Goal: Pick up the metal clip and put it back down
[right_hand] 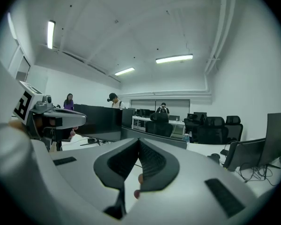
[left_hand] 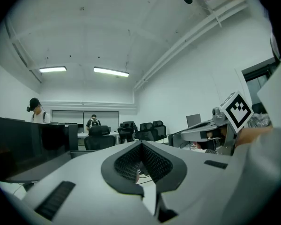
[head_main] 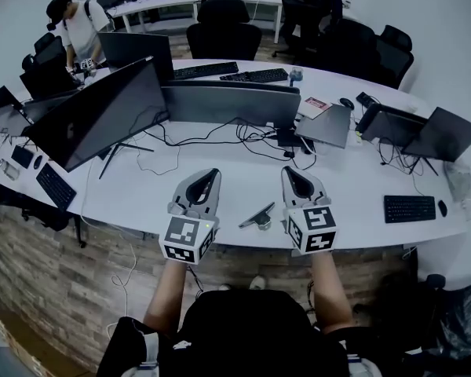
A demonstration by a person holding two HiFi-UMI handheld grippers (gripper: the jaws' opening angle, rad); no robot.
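The metal clip (head_main: 257, 215) lies on the white desk (head_main: 220, 181) near its front edge, a small silvery piece with a dark end. Both grippers hang above the desk on either side of it, pointing away from me, and neither touches it. My left gripper (head_main: 212, 173) is to the clip's left with its jaws together and nothing between them. My right gripper (head_main: 289, 171) is just right of the clip, also shut and empty. In the left gripper view the left gripper (left_hand: 140, 144) looks level across the room, and so does the right gripper (right_hand: 138, 140) in the right gripper view. The clip is not in either.
Dark monitors (head_main: 102, 112) and a second screen (head_main: 228, 102) stand behind the grippers, with black cables (head_main: 259, 141) trailing across the desk. A keyboard (head_main: 409, 207) and laptops (head_main: 447, 132) sit at the right. A person (head_main: 74, 30) stands far left. Office chairs (head_main: 224, 30) are behind.
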